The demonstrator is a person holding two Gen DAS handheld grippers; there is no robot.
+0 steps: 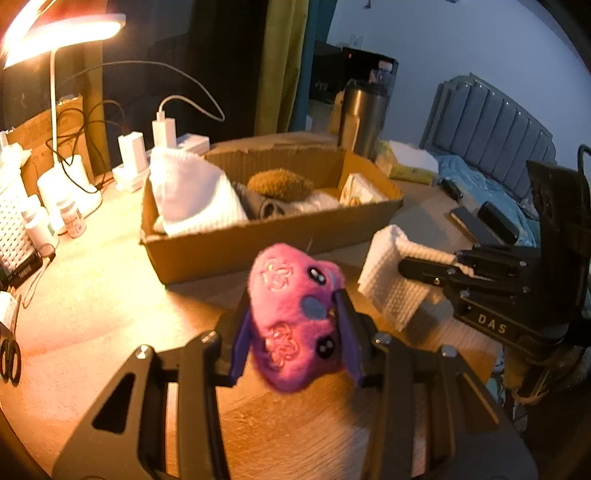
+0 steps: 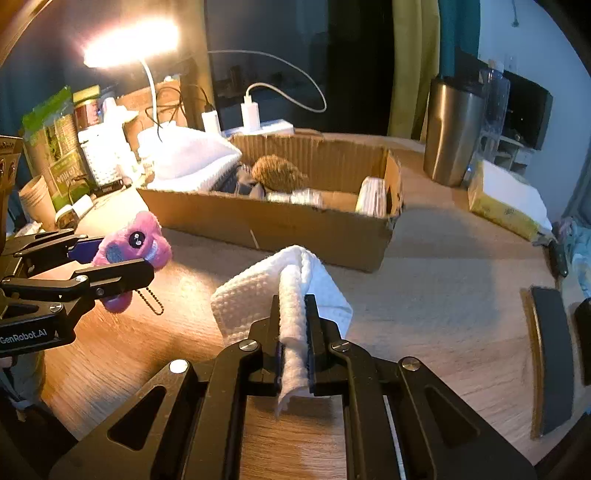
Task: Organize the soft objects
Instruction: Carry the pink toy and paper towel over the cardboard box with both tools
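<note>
Pink plush toy (image 1: pixel 295 321) is clamped between the fingers of the left tool (image 1: pixel 297 332) and held raised above the worktop (image 1: pixel 110 280), near the cardboard box (image 1: pixel 273 236). A white cloth (image 2: pixel 280 295) is pinched in the fully closed right tool (image 2: pixel 293 332). Towels and a brown plush (image 1: pixel 280 184) are seen inside the box; a lit lamp (image 1: pixel 62 33) stands far left. Both tools are angled downward.

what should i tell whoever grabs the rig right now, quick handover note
Left gripper: shut on the pink plush toy, held above the table.
Right gripper: shut on a fold of the white cloth, also off the table.
Cardboard box ahead already holds a white towel, a brown plush and other small items.
Left to do: put the toy and the cloth into the box.
</note>
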